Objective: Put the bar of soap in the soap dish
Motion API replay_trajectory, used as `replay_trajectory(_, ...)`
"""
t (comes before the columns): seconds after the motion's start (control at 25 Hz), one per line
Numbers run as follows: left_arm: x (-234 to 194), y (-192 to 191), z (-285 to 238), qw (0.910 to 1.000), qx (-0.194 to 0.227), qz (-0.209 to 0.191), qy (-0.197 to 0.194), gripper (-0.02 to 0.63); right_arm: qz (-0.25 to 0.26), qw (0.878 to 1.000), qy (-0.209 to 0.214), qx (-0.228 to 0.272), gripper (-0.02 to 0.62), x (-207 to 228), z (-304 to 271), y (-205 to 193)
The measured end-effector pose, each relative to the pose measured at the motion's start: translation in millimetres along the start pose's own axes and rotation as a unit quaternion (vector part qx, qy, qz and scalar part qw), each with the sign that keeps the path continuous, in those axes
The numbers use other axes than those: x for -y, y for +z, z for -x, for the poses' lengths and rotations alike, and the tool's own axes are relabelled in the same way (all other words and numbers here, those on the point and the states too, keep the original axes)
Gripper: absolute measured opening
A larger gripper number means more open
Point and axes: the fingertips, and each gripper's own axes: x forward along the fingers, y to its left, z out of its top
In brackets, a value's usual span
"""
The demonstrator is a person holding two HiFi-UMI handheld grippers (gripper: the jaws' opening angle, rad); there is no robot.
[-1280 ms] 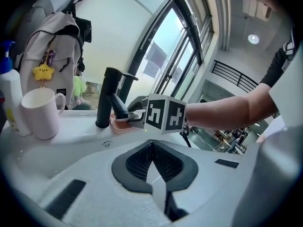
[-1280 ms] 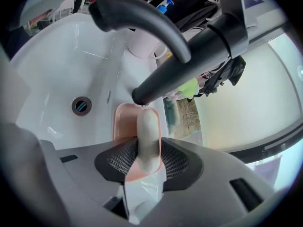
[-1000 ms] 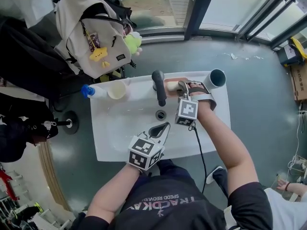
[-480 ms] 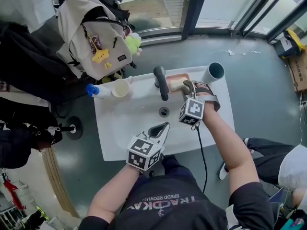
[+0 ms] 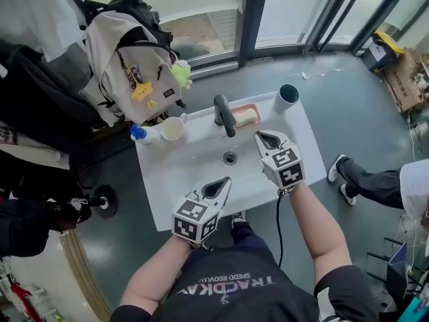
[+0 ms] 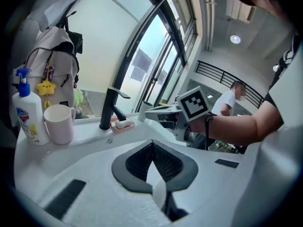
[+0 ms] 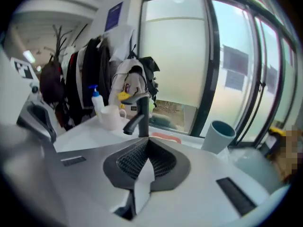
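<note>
The pale bar of soap (image 5: 247, 117) lies in the pink soap dish (image 5: 255, 110) on the rim of the white sink (image 5: 194, 173), right of the black tap (image 5: 224, 115). My right gripper (image 5: 261, 137) hovers above the basin, nearer me than the dish and apart from it, shut with nothing between its jaws (image 7: 147, 143). My left gripper (image 5: 223, 182) is over the sink's front edge, shut and empty (image 6: 152, 148). The left gripper view shows the soap (image 6: 124, 123) in the dish (image 6: 117, 126) and the right gripper (image 6: 150, 110) beside it. Only the dish's rim (image 7: 165, 137) shows in the right gripper view.
A cream cup (image 5: 173, 129) and a blue-capped pump bottle (image 5: 142, 134) stand left of the tap. A grey-blue tumbler (image 5: 287, 98) stands at the sink's far right corner. A backpack (image 5: 134, 66) hangs behind the sink. Another person's legs (image 5: 365, 180) are on the floor at the right.
My right gripper has drawn back from the soap dish toward me, risen, rolled over and shut empty. The soap stays in the dish. The left gripper has lifted a little.
</note>
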Motion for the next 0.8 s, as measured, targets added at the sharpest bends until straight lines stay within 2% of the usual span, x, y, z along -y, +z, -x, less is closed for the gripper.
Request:
replay_trajectory(0.08, 3, -2, 15, 1.0, 0.002, -0.005, -0.008, 0.009, -0.066, 0.998, 0.009, 0.024, 0.012, -17, 21, 4)
replay_trajectory(0.2, 6, -4, 37, 0.9997, 0.008, -0.008, -0.02, 0.009, -0.112, 0.992, 0.011, 0.054, 0.012, -44, 48, 12)
replay_trajectory(0.48, 17, -12, 96, 0.9984, 0.026, -0.002, -0.05, 0.009, -0.15, 0.984, 0.009, 0.091, 0.012, -119, 98, 20)
replay_trajectory(0.8, 32, -47, 161, 0.9967, 0.02, -0.02, -0.076, 0.009, -0.197, 0.974, 0.013, 0.112, 0.012, -219, 145, -4)
